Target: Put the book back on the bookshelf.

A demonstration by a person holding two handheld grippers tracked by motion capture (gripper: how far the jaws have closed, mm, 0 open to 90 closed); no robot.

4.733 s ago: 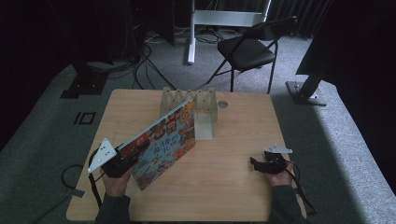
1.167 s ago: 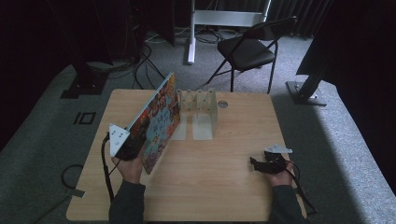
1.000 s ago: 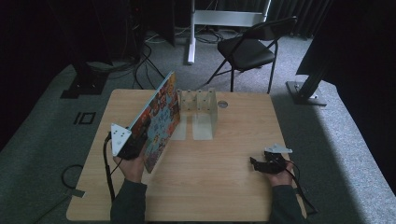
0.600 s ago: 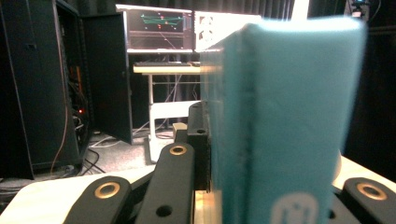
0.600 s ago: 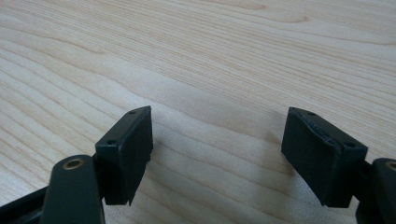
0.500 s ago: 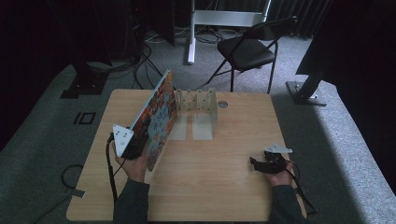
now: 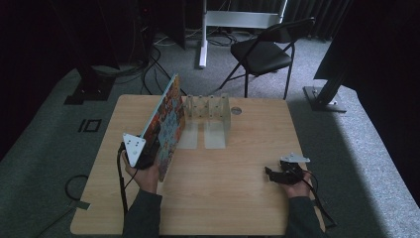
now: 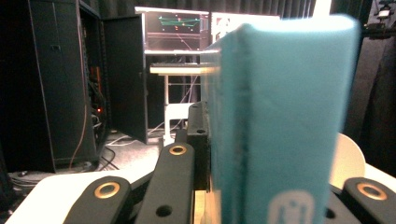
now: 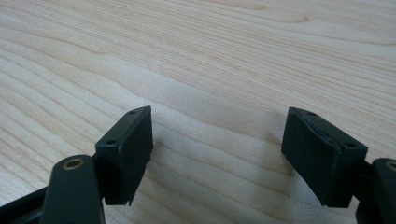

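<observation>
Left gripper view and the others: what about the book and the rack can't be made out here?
- Book, left gripper view: blurred teal spine close to the lens; the cover is out of sight.
- Book cover, high view: too small to read its title.
- Rack, high view: its left end hidden behind the book.
- Left gripper, high view: jaws hidden behind the book.

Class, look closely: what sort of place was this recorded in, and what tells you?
Probably a lab or recording studio rather than a home: black curtains surround the wooden table, cables trail over grey carpet, and a screen of plotted lines glows behind.
</observation>
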